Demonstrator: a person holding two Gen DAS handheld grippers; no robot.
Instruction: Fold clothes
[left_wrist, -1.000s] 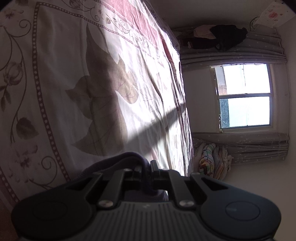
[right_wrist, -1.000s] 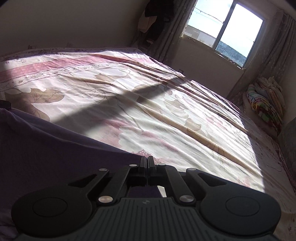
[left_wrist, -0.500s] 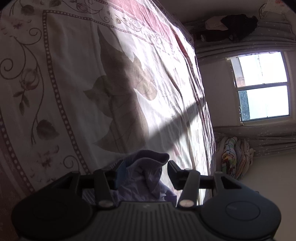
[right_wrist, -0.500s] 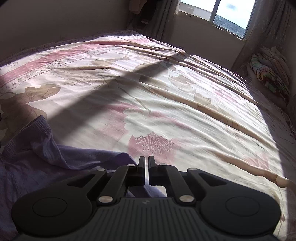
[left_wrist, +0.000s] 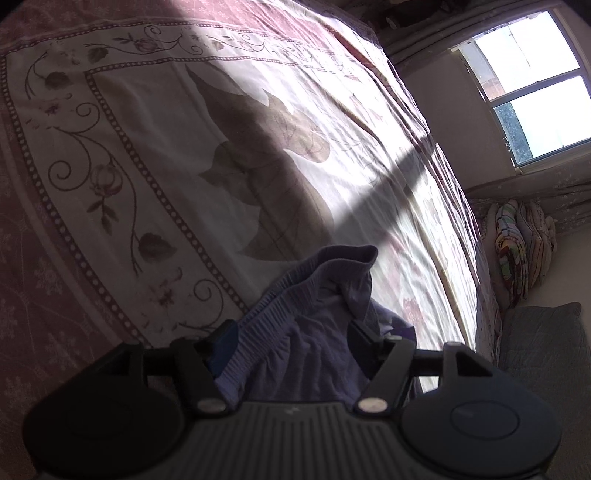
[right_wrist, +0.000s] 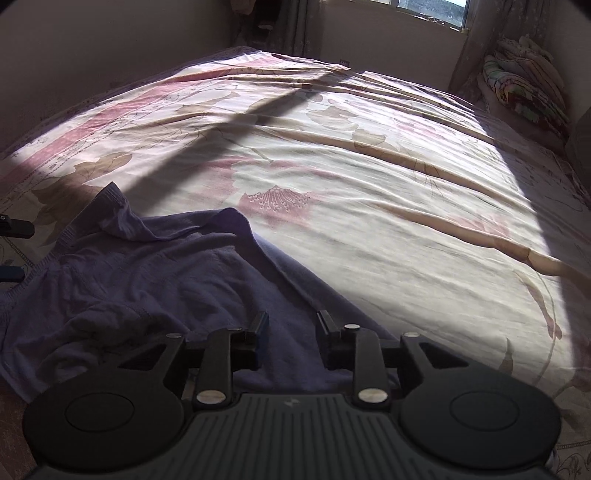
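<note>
A purple garment (right_wrist: 155, 280) with a ribbed elastic band lies crumpled on the bedsheet (right_wrist: 369, 206) at the lower left of the right wrist view. My right gripper (right_wrist: 291, 325) hovers over its near edge, jaws opening, and the cloth lies under the gap with no pad pressing it. In the left wrist view the same purple garment (left_wrist: 314, 314) bunches up between the fingers of my left gripper (left_wrist: 291, 336). Those jaws are opening wide and the fabric sits loose between them. The left gripper's fingertips (right_wrist: 14, 229) show at the left edge of the right wrist view.
A floral pink and cream sheet covers the whole bed, part sunlit, part in shadow. A stack of folded colourful blankets (right_wrist: 524, 88) sits at the bed's far right, below a window (left_wrist: 532, 85) with curtains. A grey cushion (left_wrist: 543, 350) lies beside the bed.
Both grippers went from shut on the purple garment to open, dropping it onto the sheet. The right gripper swung across the bed, so more of the garment now shows.
</note>
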